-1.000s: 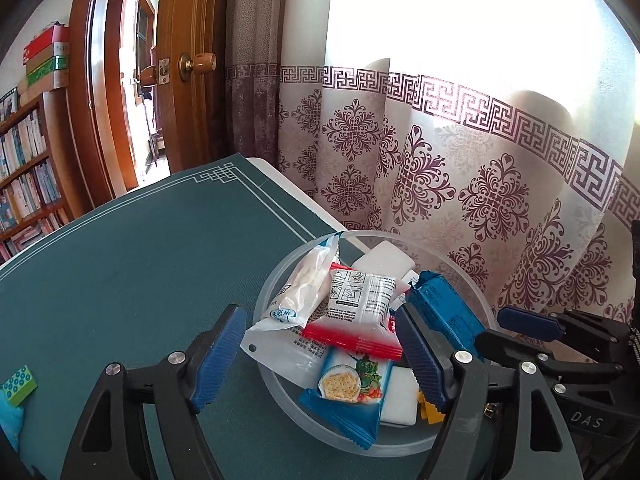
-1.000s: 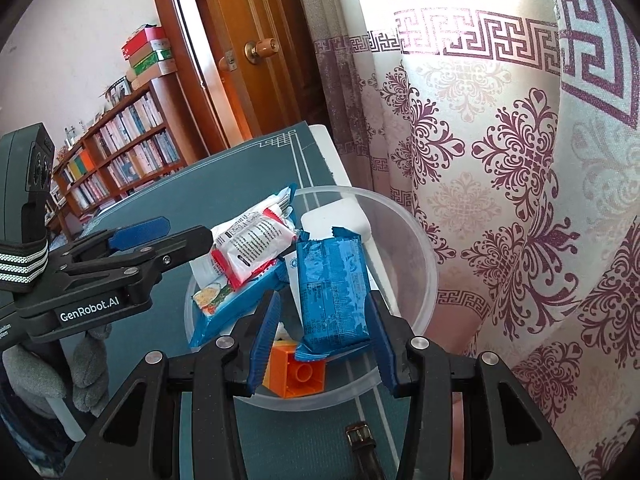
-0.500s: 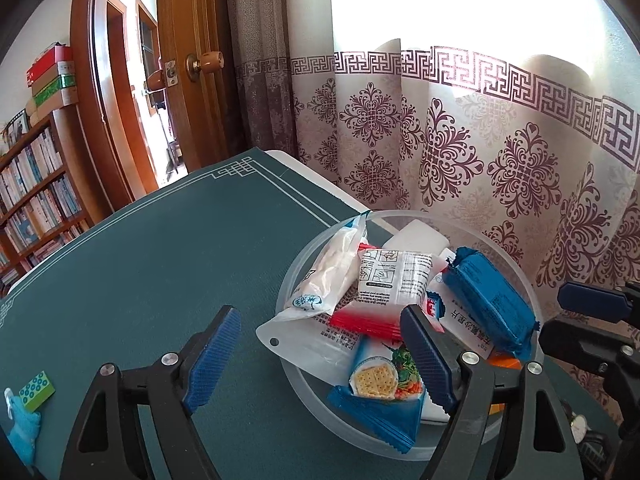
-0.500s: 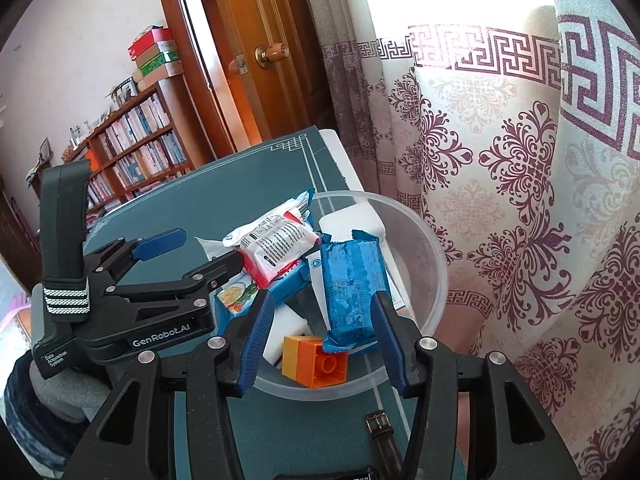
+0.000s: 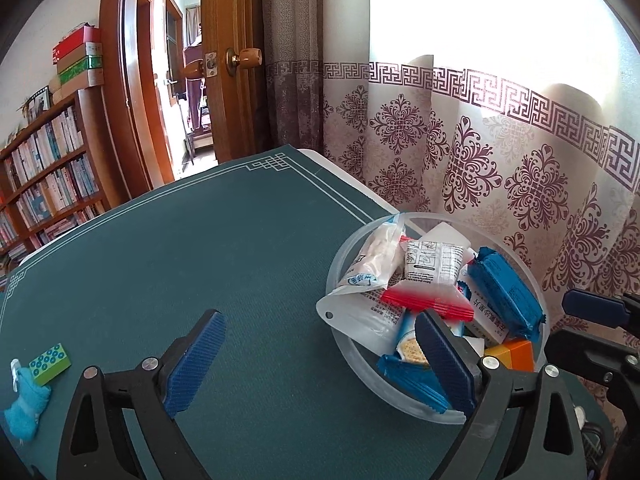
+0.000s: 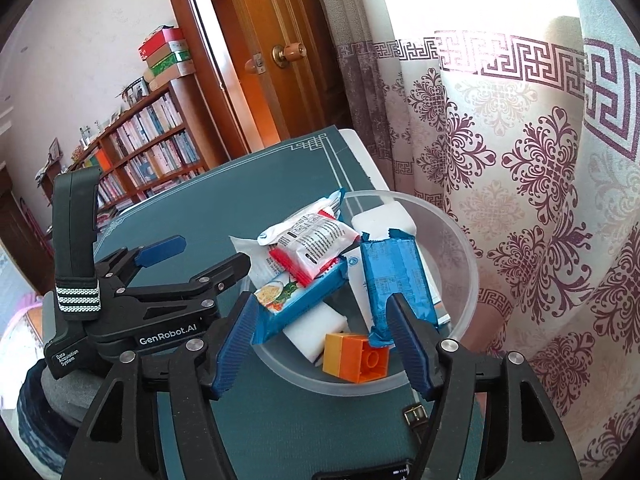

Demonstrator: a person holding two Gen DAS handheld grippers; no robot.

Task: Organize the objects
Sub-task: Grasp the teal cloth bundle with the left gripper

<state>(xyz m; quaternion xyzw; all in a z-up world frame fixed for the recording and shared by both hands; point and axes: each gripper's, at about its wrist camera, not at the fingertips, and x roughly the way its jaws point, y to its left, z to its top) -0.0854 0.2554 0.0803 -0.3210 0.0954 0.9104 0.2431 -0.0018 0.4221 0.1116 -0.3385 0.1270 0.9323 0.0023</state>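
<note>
**Snacks sit in the bowl, both grippers let go**

The clear bowl (image 6: 460,248) sits at the table's (image 5: 200,260) edge by the curtain (image 5: 500,160). A blue snack pack (image 6: 400,276) lies inside at 3 o'clock, an orange block (image 6: 356,356) at 6 o'clock (near you). Your right gripper (image 6: 324,344) has just been opening; nothing is pinched. Your left gripper (image 5: 320,360) has opened wide, empty. A green block (image 5: 50,363) lies at the table's 8 o'clock.
</note>
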